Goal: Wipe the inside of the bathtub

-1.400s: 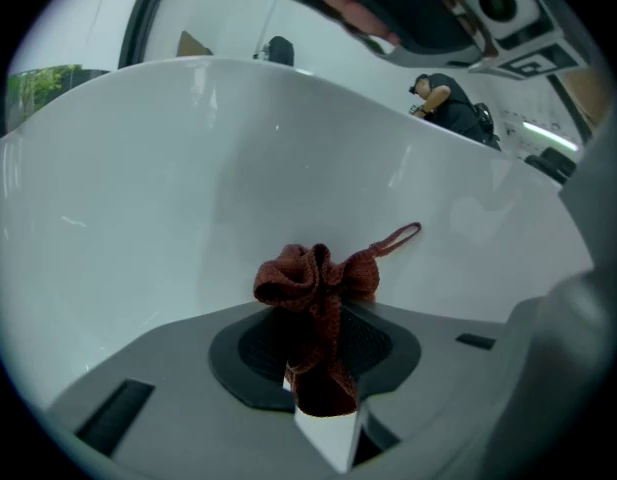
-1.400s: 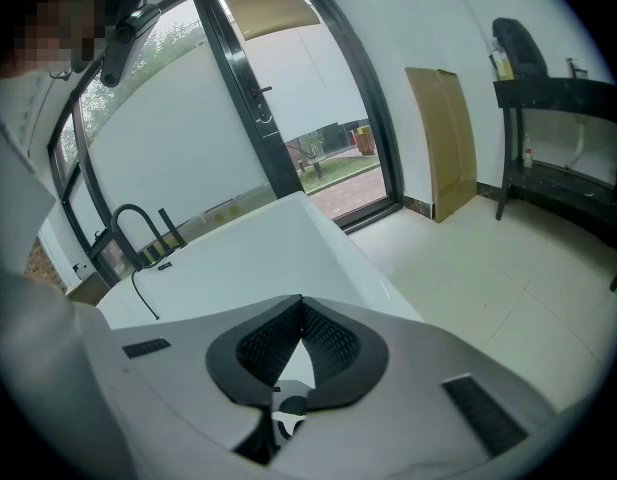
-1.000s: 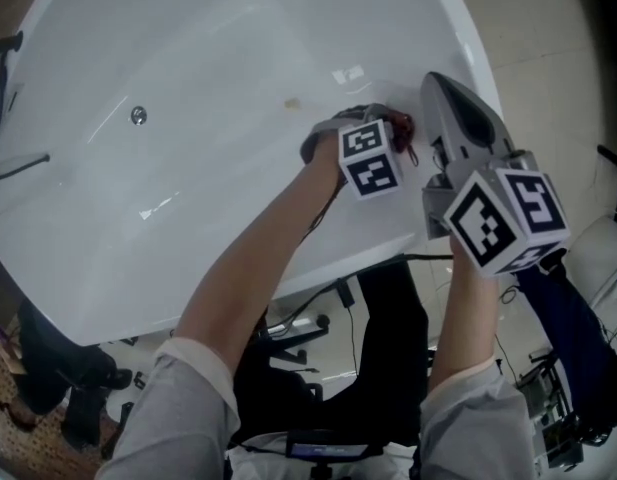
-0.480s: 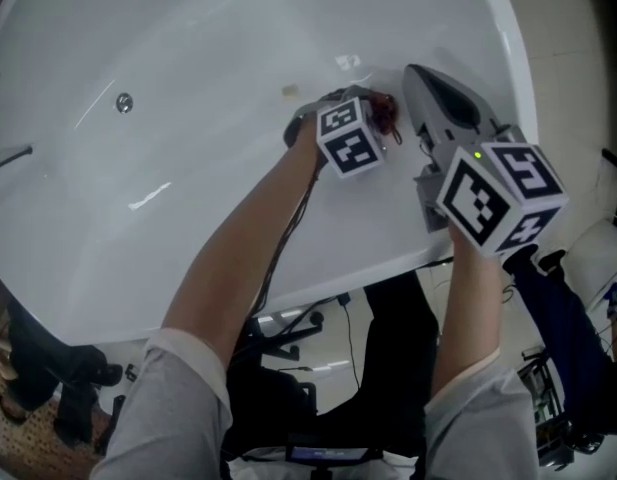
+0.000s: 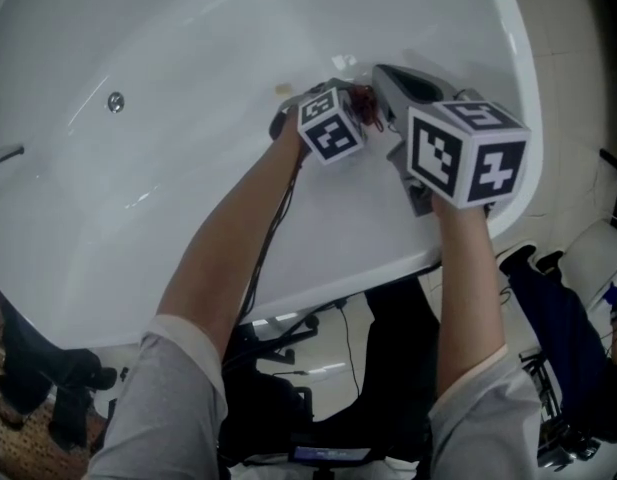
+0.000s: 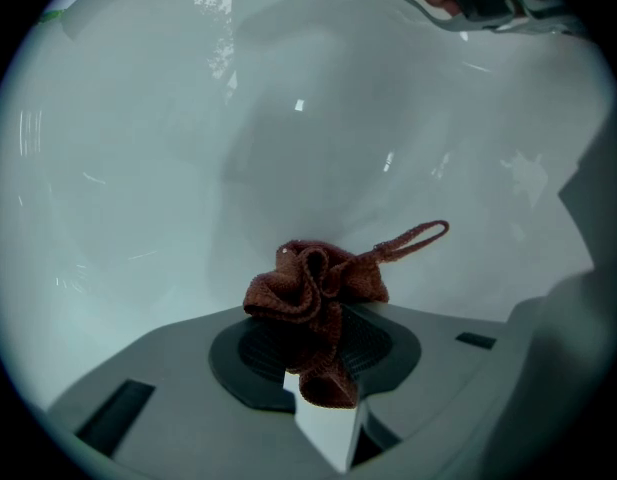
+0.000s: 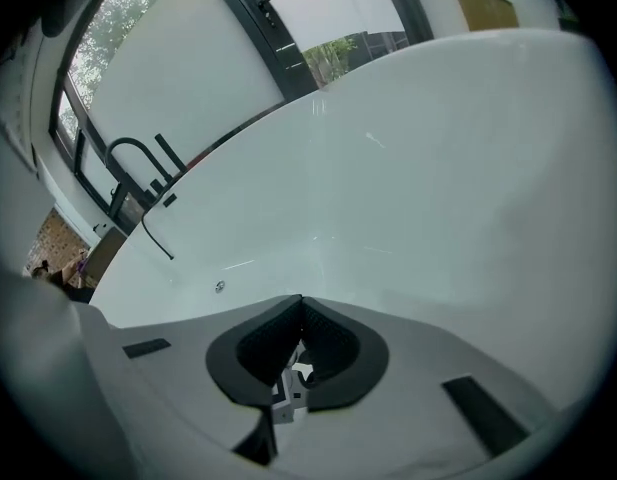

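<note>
The white bathtub fills the head view, its inner wall sloping down to the left. My left gripper is inside the tub near the right end, shut on a crumpled dark red cloth whose loop strap trails right against the tub wall. In the head view the cloth shows just beyond the left marker cube. My right gripper is shut with nothing between its pads, held close beside the left one over the tub's right end.
A small round drain fitting sits on the tub's left inner wall, with a yellowish spot near the grippers. A black faucet stands on the far rim. The tub rim borders tiled floor at right; dark gear lies under the tub edge.
Both grippers have moved up and left, further into the tub, with the cloth still held in the left one. The right gripper has closed in next to the left.
</note>
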`<state>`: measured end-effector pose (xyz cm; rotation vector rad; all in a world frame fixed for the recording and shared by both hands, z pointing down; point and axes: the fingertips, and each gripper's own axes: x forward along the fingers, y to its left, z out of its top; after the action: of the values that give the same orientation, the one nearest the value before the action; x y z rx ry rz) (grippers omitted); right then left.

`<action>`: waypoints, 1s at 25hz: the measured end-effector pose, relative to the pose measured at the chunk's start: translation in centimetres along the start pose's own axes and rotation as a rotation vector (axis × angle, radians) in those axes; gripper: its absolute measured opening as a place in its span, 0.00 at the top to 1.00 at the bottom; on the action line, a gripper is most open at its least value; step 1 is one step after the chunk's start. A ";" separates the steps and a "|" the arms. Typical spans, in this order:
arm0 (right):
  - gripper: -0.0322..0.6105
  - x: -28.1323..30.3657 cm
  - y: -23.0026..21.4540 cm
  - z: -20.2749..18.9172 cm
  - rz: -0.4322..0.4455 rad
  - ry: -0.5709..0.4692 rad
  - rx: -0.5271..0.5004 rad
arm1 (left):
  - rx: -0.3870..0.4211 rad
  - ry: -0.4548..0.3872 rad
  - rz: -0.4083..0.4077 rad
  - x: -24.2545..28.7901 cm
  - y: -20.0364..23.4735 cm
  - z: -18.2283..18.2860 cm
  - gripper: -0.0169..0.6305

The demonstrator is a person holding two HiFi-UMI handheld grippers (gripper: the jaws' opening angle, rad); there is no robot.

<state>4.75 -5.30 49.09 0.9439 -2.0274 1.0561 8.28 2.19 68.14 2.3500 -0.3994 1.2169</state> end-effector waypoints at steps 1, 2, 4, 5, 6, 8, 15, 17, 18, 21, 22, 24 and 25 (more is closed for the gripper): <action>0.93 0.4 -0.1 0.0 -0.003 0.008 -0.005 | -0.001 0.005 0.005 0.2 0.1 -0.1 0.81; 0.93 0.8 -0.2 0.1 -0.006 0.013 -0.007 | -0.004 0.010 0.009 0.4 0.3 -0.3 0.81; 0.93 1.8 -0.3 0.2 -0.006 0.022 -0.008 | -0.021 0.017 0.010 0.9 0.5 -0.8 0.81; 0.93 2.3 -0.4 0.2 -0.003 0.028 -0.009 | -0.036 0.019 0.008 1.1 0.6 -1.2 0.81; 0.93 2.9 -0.5 0.3 -0.001 0.035 -0.011 | -0.054 0.020 0.005 1.4 0.7 -1.5 0.81; 0.93 3.9 -0.6 0.4 0.002 0.054 -0.026 | -0.085 0.024 -0.002 2.0 1.1 -2.2 0.81; 0.93 6.7 -1.1 2.2 0.017 0.083 -0.073 | -0.098 0.050 -0.008 3.1 1.9 -4.0 0.81; 0.93 7.5 -1.3 2.2 0.026 0.103 -0.087 | -0.097 0.063 -0.009 3.3 2.1 -4.4 0.81; 0.93 7.9 -1.3 2.1 0.031 0.111 -0.091 | -0.095 0.072 -0.009 3.4 2.2 -4.6 0.81; 0.93 9.1 -1.5 1.9 0.053 0.119 -0.080 | -0.081 0.096 -0.014 3.9 2.5 -5.1 0.81; 0.93 9.4 -1.4 1.7 0.059 0.125 -0.079 | -0.079 0.104 -0.016 4.0 2.6 -5.4 0.81; 0.93 10.2 -1.1 1.2 0.071 0.145 -0.094 | -0.080 0.116 -0.017 4.3 2.9 -6.1 0.81; 0.93 10.6 -0.9 1.0 0.080 0.157 -0.105 | -0.081 0.120 -0.015 4.4 3.1 -6.4 0.81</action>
<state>-0.31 -9.63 57.41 0.7093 -1.9830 1.0221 4.96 2.74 75.83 2.1953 -0.3824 1.3020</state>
